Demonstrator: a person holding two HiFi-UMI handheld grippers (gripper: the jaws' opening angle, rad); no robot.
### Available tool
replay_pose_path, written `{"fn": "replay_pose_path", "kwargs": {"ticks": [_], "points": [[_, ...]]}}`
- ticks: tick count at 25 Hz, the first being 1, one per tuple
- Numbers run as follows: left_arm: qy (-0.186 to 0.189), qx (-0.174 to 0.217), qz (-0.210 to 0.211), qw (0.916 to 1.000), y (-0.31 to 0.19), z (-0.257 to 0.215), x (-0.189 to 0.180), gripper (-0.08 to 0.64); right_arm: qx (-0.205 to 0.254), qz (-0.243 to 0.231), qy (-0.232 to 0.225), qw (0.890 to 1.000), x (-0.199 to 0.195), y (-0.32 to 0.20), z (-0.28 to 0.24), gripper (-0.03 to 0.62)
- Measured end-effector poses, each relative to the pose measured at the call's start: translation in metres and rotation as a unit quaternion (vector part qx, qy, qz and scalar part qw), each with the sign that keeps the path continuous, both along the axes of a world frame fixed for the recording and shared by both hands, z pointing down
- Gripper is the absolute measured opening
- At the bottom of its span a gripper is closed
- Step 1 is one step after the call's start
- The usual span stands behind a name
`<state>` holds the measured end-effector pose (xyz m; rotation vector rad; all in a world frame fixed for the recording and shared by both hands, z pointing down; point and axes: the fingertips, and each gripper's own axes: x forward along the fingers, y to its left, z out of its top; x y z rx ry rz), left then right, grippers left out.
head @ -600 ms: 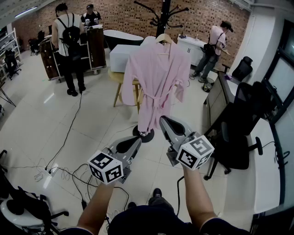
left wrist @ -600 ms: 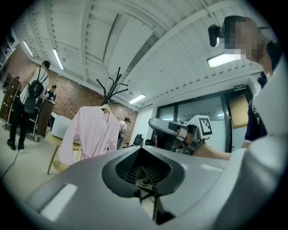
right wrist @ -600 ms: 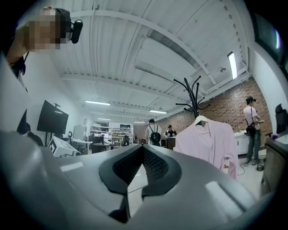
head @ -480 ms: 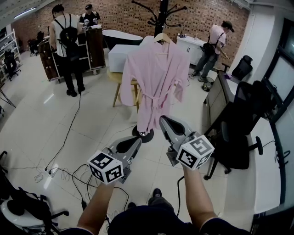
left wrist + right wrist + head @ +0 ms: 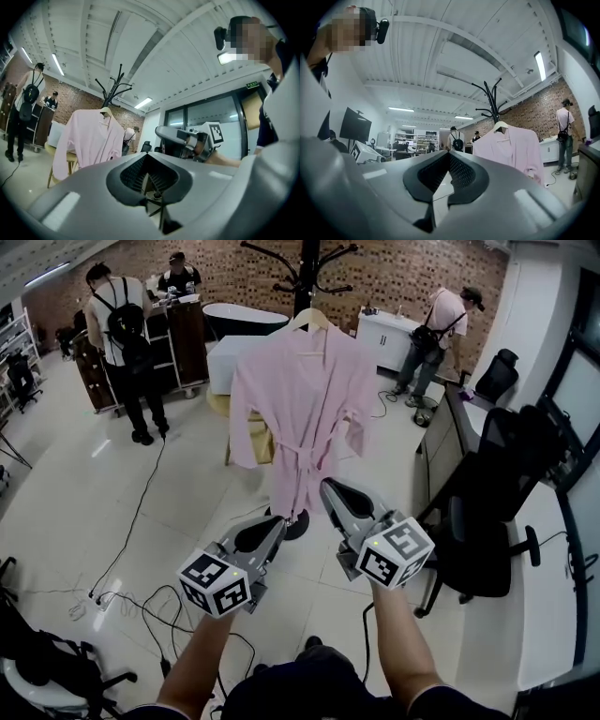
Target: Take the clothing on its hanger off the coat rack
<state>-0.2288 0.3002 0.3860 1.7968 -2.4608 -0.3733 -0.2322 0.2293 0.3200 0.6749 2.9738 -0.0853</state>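
Observation:
A pink robe [image 5: 300, 413] hangs on a pale hanger [image 5: 309, 319] from the black coat rack [image 5: 305, 263] straight ahead in the head view. The same robe [image 5: 91, 138] shows at the left of the left gripper view, and the robe [image 5: 513, 147] at the right of the right gripper view. My left gripper [image 5: 267, 532] is low, short of the robe's hem, jaws shut and empty. My right gripper [image 5: 333, 495] sits beside it, a little higher, shut with nothing between its fingers. Neither touches the robe.
A black office chair [image 5: 483, 521] and a desk stand at the right. Cables [image 5: 141, 601] trail over the tiled floor at the left. A wooden stool [image 5: 246, 423] stands behind the robe. People stand at the back left [image 5: 122, 343] and back right [image 5: 436, 334].
The view has shifted closer to the rack; the robe appears larger and further left. Both grippers keep the same pose, shut.

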Motion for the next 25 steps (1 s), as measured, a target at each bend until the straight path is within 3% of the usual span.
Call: {"fn": "replay_pose_path", "kwargs": {"ticks": [15, 25], "points": [[-0.025, -0.007, -0.049, 0.9984, -0.110, -0.030, -0.062, 0.012, 0.006, -0.036, -0.019, 0.999, -0.055, -0.108, -0.025, 0.002], [-0.029, -0.006, -0.044, 0.9986, -0.144, -0.036, -0.102, 0.012, 0.006, -0.033, -0.034, 0.999, -0.092, -0.141, -0.038, 0.002]]}}
